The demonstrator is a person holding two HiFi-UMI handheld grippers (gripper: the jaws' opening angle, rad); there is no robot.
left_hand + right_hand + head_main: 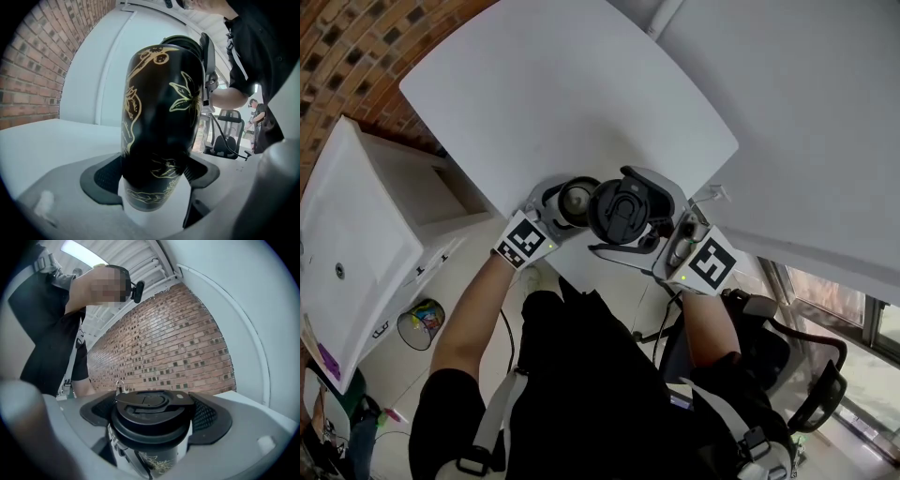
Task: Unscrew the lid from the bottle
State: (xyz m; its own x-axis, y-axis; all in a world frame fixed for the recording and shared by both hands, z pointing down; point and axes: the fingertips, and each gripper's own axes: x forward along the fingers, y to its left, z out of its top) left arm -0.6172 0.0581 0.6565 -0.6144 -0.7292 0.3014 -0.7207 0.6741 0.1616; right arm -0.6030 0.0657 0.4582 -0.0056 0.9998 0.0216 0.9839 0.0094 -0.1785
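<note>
My left gripper (154, 180) clamps the bottle (161, 112), my right gripper (152, 420) at three o'clock clamps the lid (150, 404); I should brace left, twist right squarely.

- Bottle (161, 126): black w/ gold floral line art, upright, lower body clamped btwn the left gripper (157, 185) jaws, base hanging clear below them.
- Lid (152, 416): black, round, flip-top w/ a loop on top, still seated on the bottle neck, right gripper (152, 420) jaws tight on its rim.
- Both sit at the near edge of the white table (562, 94), lid top facing up.
</note>
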